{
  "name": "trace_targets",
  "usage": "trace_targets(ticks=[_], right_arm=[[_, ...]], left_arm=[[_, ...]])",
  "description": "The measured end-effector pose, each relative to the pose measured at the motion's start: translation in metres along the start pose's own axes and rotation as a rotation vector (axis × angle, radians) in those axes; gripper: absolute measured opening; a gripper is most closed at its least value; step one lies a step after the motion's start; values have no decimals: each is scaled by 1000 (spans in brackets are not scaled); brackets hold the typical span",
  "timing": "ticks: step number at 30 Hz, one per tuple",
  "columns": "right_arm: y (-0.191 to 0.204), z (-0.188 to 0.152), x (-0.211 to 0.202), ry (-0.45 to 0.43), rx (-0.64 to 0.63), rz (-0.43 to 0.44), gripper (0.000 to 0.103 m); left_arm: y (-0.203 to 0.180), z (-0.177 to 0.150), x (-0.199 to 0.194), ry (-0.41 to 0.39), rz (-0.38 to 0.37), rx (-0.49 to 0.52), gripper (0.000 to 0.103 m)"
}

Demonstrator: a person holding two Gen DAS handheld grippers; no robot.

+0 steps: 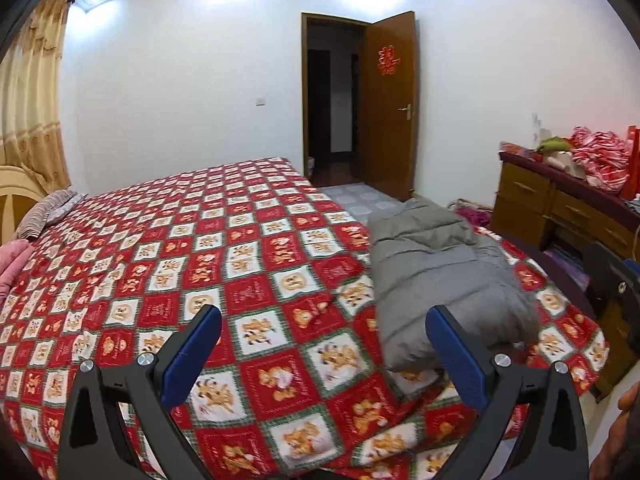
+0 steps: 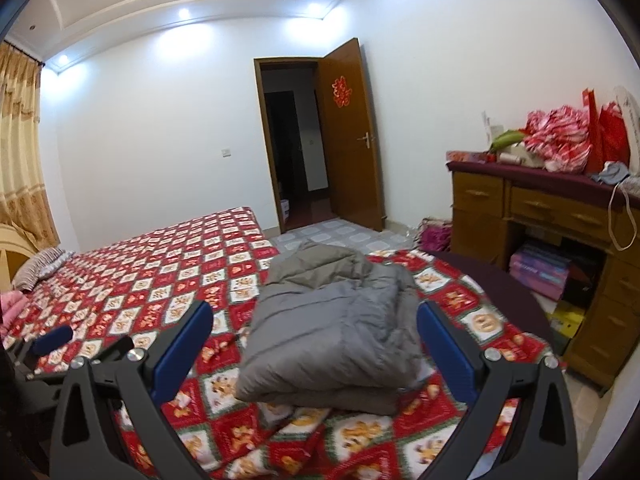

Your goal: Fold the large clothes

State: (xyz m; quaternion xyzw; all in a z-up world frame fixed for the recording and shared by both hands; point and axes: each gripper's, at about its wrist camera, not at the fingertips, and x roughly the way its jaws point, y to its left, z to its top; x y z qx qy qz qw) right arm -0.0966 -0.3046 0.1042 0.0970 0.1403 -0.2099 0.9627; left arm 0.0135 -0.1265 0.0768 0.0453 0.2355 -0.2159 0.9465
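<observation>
Right wrist: door [image 2: 352, 136] bears a red double-happiness character [image 2: 340, 91].

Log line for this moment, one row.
left gripper: open, empty | right gripper: open, empty | grey jacket: folded on bed

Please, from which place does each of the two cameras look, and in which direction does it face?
Left wrist view: sits on the left tool, facing across the red patterned bedspread toward the open brown wooden door; the folded grey padded jacket lies to its right; both open blue-padded fingers and part of a hand show.
Right wrist view: sits on the right tool, facing the jacket directly; its open fingers and the left tool show.
Shared: bedspread, jacket, door, wooden dresser.
</observation>
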Motion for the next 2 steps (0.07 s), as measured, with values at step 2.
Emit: trace_targets(ticks=[2], right_arm=[[7, 2, 11, 7, 9, 5, 103]], left_arm=[[12, 3, 9, 18, 1, -16, 102]])
